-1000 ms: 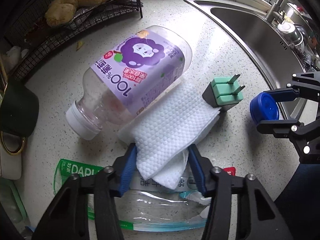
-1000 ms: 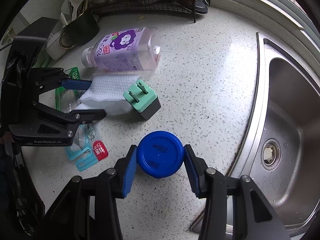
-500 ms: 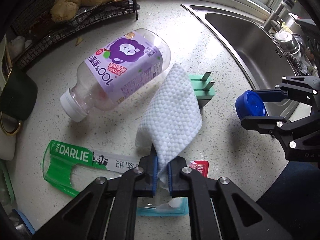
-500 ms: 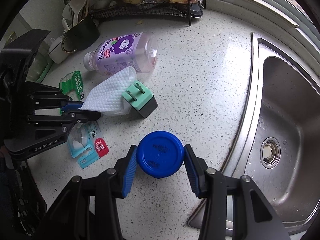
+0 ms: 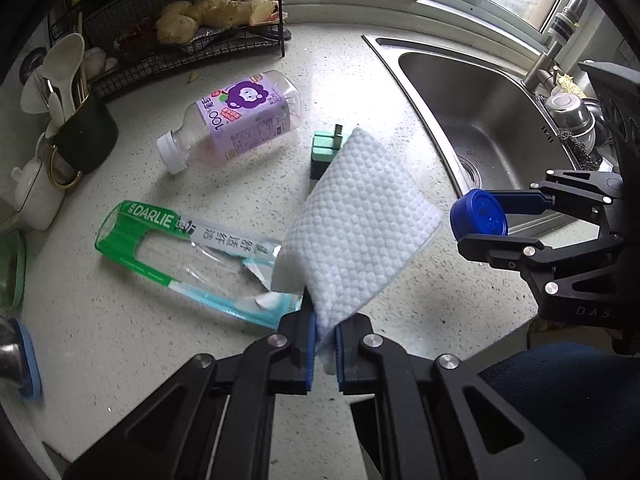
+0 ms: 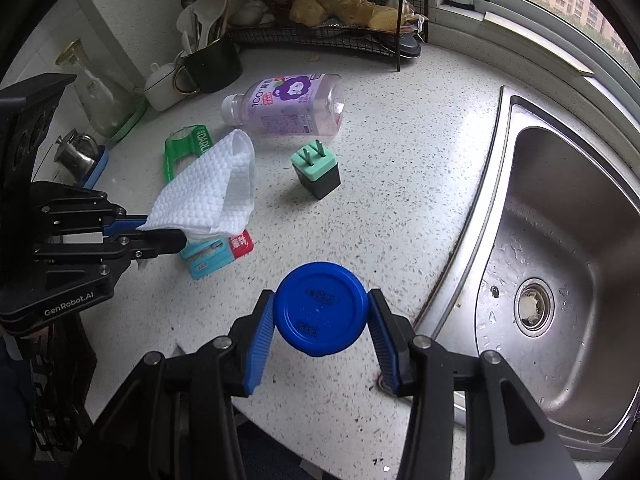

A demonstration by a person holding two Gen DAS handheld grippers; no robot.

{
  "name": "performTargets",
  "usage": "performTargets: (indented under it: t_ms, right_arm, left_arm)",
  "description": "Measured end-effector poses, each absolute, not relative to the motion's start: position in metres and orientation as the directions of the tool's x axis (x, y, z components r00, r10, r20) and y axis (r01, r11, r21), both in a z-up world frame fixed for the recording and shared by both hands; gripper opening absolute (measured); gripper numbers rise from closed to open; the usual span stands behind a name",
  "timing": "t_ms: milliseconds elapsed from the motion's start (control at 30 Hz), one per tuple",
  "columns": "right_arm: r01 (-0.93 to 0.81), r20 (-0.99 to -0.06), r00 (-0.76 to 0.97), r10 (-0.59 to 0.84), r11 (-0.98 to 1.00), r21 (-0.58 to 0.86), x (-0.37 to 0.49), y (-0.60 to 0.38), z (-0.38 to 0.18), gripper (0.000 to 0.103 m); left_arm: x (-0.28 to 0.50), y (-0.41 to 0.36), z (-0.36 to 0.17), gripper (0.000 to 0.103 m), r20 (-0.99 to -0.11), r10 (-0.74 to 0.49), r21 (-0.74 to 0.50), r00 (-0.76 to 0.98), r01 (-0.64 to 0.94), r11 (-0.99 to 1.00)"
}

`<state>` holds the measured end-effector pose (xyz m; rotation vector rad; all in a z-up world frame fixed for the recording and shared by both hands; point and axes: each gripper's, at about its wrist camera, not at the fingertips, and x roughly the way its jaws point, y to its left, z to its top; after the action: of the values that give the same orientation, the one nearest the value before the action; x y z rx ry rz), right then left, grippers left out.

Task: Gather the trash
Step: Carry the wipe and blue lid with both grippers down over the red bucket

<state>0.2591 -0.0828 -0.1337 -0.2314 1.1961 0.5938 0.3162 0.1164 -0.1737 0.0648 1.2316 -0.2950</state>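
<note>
Both of your tongs are full, the left tongs [image 5: 322, 344] clenched on a white paper towel [image 5: 356, 232] and the right tongs [image 6: 320, 332] gripping a blue cap [image 6: 321, 309], while the empty bottle [image 5: 236, 120] lies on the table [image 5: 120, 340] beyond, nearer your left, neck pointing left.

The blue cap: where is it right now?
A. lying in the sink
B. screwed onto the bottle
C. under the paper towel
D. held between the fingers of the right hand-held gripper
D: the blue cap sits clamped between the blue pads of the right hand-held gripper, up off the counter, while the bottle lies on its side wearing its own white cap.
</note>
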Motion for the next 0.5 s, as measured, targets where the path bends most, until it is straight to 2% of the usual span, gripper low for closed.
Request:
performTargets:
  t_ms: [500]
  right_arm:
    - [-0.618,-0.896,0.241,0.374,0.770,0.155,0.168,-0.152,-0.115,0.043]
  left_arm:
    - [0.181,0.029,-0.161,0.007,-0.932,-0.125,-0.075,0.340,0.156,0.985]
